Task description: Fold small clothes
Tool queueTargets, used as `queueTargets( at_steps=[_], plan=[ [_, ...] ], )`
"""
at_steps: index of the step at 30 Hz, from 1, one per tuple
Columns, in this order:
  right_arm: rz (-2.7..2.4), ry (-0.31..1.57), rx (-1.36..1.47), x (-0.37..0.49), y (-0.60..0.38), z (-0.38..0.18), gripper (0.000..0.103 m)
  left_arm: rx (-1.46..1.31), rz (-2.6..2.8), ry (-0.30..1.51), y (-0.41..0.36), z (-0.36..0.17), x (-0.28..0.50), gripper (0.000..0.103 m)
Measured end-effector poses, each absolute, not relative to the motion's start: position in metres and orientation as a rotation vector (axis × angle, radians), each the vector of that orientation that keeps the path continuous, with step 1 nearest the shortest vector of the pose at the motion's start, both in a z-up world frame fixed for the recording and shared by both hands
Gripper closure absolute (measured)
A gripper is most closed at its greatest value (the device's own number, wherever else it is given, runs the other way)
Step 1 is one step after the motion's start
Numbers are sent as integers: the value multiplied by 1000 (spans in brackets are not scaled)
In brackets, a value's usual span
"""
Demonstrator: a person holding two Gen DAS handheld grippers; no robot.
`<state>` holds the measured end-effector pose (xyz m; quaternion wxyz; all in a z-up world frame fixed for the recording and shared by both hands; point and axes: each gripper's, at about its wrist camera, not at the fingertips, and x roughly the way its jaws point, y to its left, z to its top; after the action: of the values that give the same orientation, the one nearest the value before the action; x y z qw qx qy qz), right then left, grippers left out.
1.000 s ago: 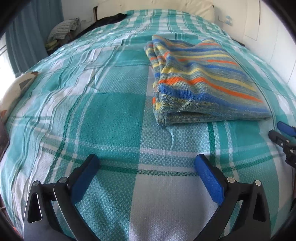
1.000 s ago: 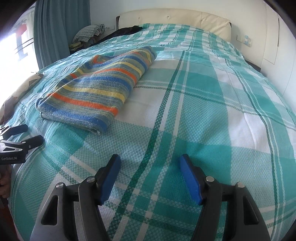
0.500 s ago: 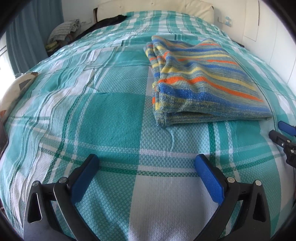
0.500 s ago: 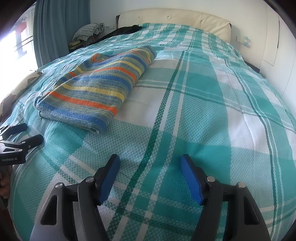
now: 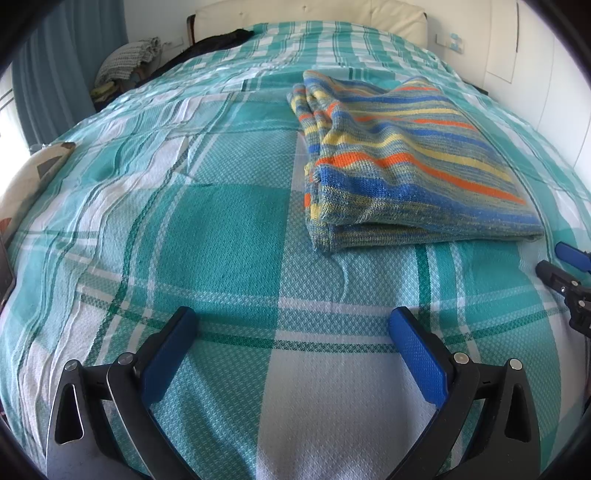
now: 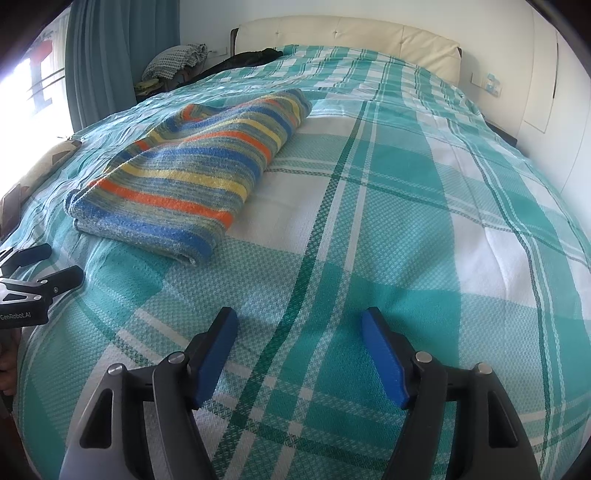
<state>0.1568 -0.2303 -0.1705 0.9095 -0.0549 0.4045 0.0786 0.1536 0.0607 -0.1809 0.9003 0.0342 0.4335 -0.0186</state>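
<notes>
A striped knit garment [image 5: 402, 162], blue, orange and yellow, lies folded in a flat rectangle on the teal plaid bedspread [image 5: 221, 229]. It also shows in the right wrist view [image 6: 192, 173], ahead and to the left. My left gripper [image 5: 291, 325] is open and empty, low over the bedspread, a little short of the garment's near edge. My right gripper [image 6: 299, 325] is open and empty over bare bedspread, to the right of the garment. Each gripper's tip shows at the edge of the other's view.
A cream headboard [image 6: 347, 33] stands at the far end of the bed. A pile of clothes [image 6: 173, 62] and a teal curtain [image 6: 110, 62] are at the far left. A cushion [image 5: 26, 177] lies at the bed's left edge. A white wall runs along the right.
Both grippers have stayed open. The views have shifted only slightly; the garment sits a touch lower in the left wrist view.
</notes>
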Motion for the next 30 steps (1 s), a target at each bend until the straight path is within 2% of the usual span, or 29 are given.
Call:
queueTargets(
  at_steps=[26, 30],
  plan=[
    [140, 846, -134, 159, -227, -172, 29, 69, -42, 908, 60, -183, 156, 1],
    [153, 855, -116, 160, -229, -169, 28, 36, -90, 964, 70, -170, 159, 1]
  ],
)
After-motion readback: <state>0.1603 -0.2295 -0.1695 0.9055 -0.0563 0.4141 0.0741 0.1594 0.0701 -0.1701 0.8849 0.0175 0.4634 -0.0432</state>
